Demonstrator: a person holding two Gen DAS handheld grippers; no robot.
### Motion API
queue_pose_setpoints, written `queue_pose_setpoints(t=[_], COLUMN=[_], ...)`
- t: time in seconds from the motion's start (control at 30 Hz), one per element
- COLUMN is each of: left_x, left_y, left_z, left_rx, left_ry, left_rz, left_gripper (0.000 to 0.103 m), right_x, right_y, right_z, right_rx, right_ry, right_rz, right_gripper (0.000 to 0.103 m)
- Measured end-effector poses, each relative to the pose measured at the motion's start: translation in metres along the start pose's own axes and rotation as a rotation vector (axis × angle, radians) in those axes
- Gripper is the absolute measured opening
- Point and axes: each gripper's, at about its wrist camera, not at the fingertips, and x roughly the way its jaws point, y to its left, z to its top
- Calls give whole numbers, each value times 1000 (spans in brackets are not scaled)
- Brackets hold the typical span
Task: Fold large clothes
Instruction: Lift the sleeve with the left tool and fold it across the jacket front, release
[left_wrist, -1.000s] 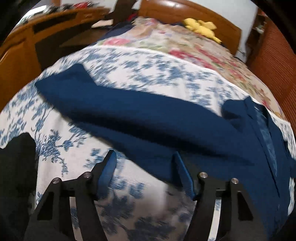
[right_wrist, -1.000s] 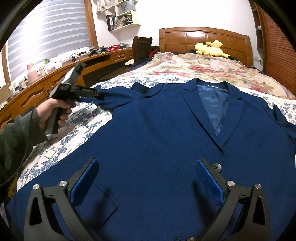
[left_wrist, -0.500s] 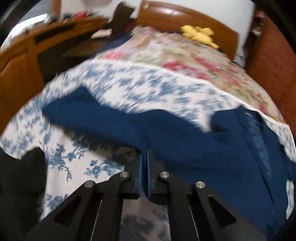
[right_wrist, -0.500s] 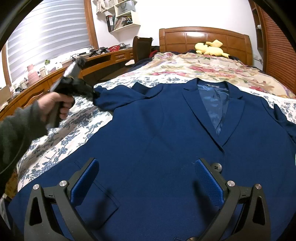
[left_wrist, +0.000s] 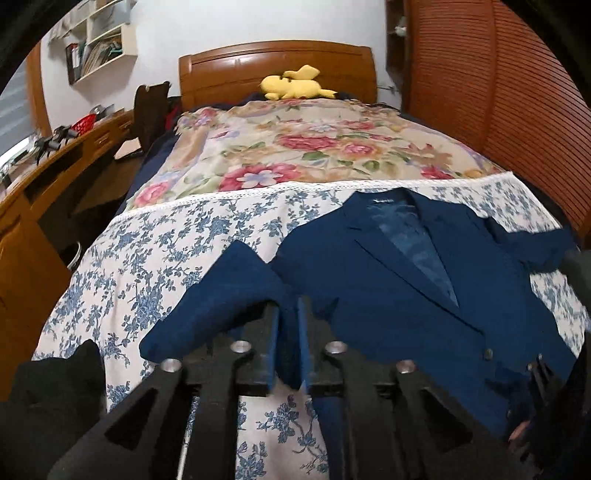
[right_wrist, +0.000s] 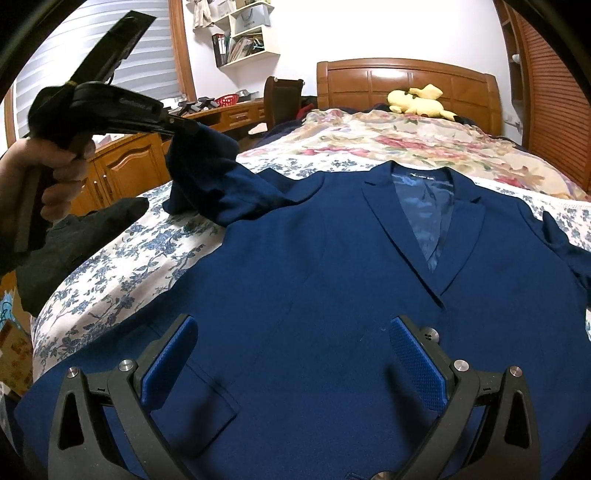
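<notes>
Left tool (left_wrist: 287, 341), clamped on the navy blue woven jacket (right_wrist: 332, 295)'s sleeve (right_wrist: 207, 184) lifted just ahead of it, should carry it flat across the chest under the wide-apart right tool (right_wrist: 291, 358).

matt woven navy jacket (right_wrist: 314, 295); glossy wooden headboard (right_wrist: 406, 85); printed cotton bedsheet (left_wrist: 166, 258).

You've got a yellow plush toy (left_wrist: 293, 87) up by the wooden headboard (left_wrist: 277, 70), resting at the top of a flowered bedspread (left_wrist: 314, 147). Nearer you, a blue-and-white floral sheet (left_wrist: 155, 266) w/ lace edge. Wooden desk (right_wrist: 236, 114) runs along the wall, red basket (right_wrist: 226, 99) on it, chair (right_wrist: 282, 99) beside. Wall shelves (right_wrist: 243, 40) hold books; window blinds (right_wrist: 155, 55) to the side, slatted wardrobe doors (left_wrist: 491, 88) opp.
</notes>
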Motion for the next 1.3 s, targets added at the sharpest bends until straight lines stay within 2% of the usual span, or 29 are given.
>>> queue_pose_setpoints(t=[0.03,0.1,0.2,0.3,0.6,0.77,0.83,0.93,0.97,1.0,1.03,1.07,1.1,1.13,1.17,1.3], left_x=[-2,-7,-14,-2,85,117,128,131,130,130,129,127,125,119,112,67], left_y=[3,12,34,55,127,146,149,150,149,148,145,141,137,130,123,90], left_z=[-1,-3,-9,-17,-58,-76,-83,-87,-87,-87,-86,-83,-79,-72,-65,-25], left_rx=[2,-5,-50,-69,-186,-240,-280,-305,-301,-295,-285,-266,-248,-217,-191,-126], left_ry=[-6,-28,-62,-53,79,142,173,172,172,170,169,168,170,165,153,61], left_rz=[8,25,29,78,166,180,159,141,139,132,120,110,113,135,155,146], left_gripper=[38,65,80,80,80,80,80,80,76,60,51,34,22,17,5,5], right_x=[0,0,1,1,2,3,3,3,3,3,3,3,4,4,4,2], right_y=[0,1,1,1,1,1,1,1,1,2,2,2,2,2,2,0], right_z=[0,-1,-1,-2,-1,-1,-1,-1,-1,-1,-1,-1,-1,-1,-1,-2], right_rx=[-1,-5,-9,-10,-18,-20,-19,-20,-20,-21,-21,-22,-22,-21,-21,-12], right_ry=[0,2,6,9,14,17,16,15,15,15,15,15,15,15,15,9], right_rz=[0,0,0,0,-2,-1,-2,-2,-2,-2,-2,-3,-3,-3,-3,0], right_gripper=[103,103,103,103,103,103,103,103,103,103,103,103,103,103,103,103])
